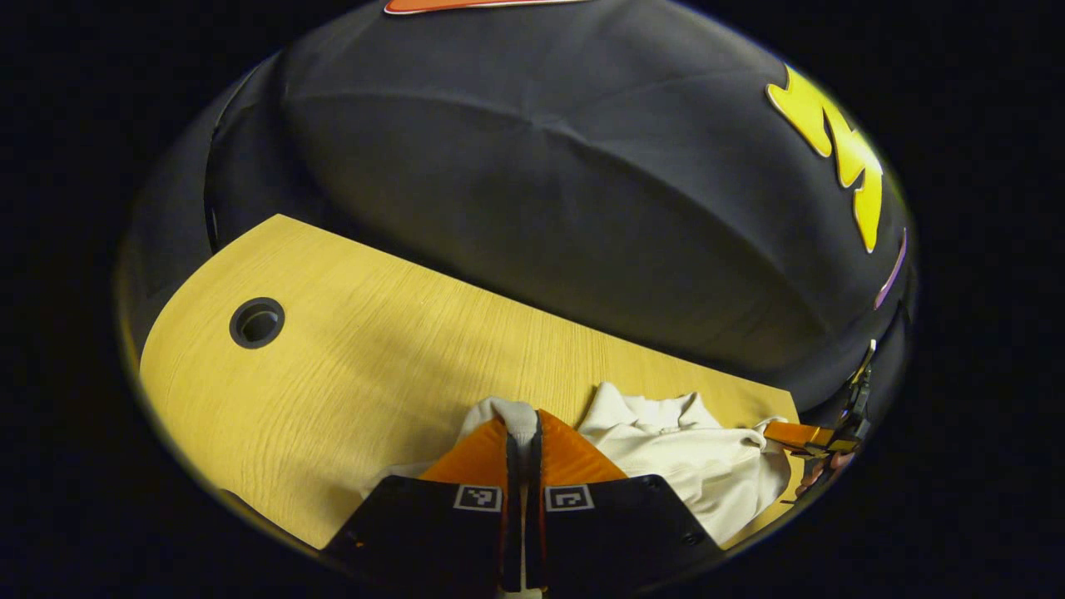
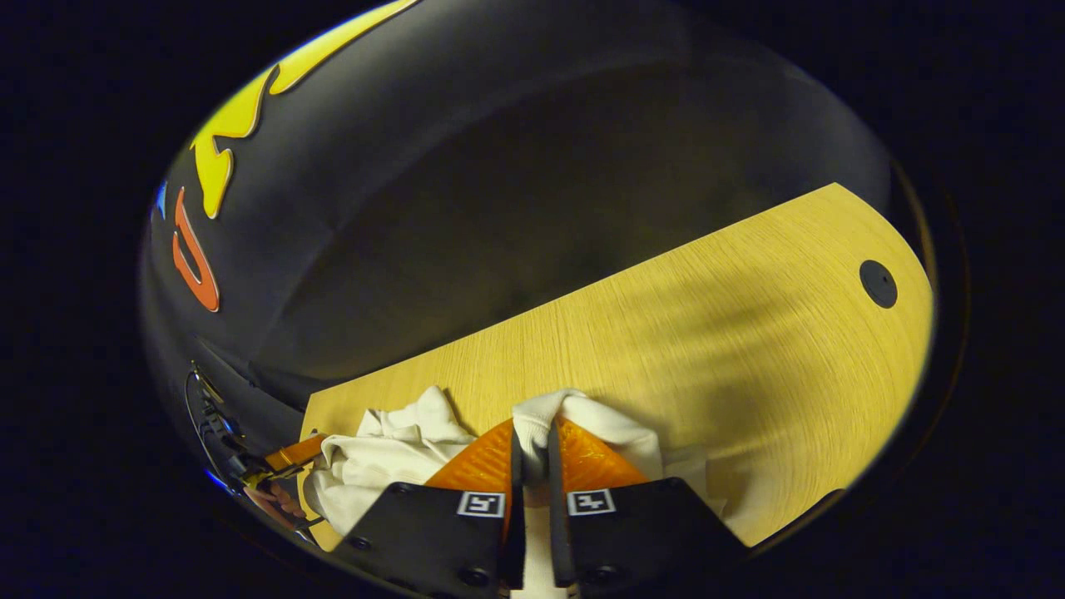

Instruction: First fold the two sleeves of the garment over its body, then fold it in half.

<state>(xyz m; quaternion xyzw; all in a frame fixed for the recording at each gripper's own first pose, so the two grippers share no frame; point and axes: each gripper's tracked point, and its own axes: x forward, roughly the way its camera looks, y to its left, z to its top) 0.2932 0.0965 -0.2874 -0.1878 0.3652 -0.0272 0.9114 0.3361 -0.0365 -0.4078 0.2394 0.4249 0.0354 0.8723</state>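
Garment (image 1: 699, 466) sits bunched at lower right of the wooden table (image 1: 349, 366). Left gripper (image 1: 522, 428) and right gripper (image 2: 532, 433) each pinch white cloth, so probably mid-fold; next it needs carrying over evenly, I'd guess.

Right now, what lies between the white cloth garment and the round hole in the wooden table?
Bare yellow wooden table: in the left gripper view nothing sits between the white garment and the round hole.
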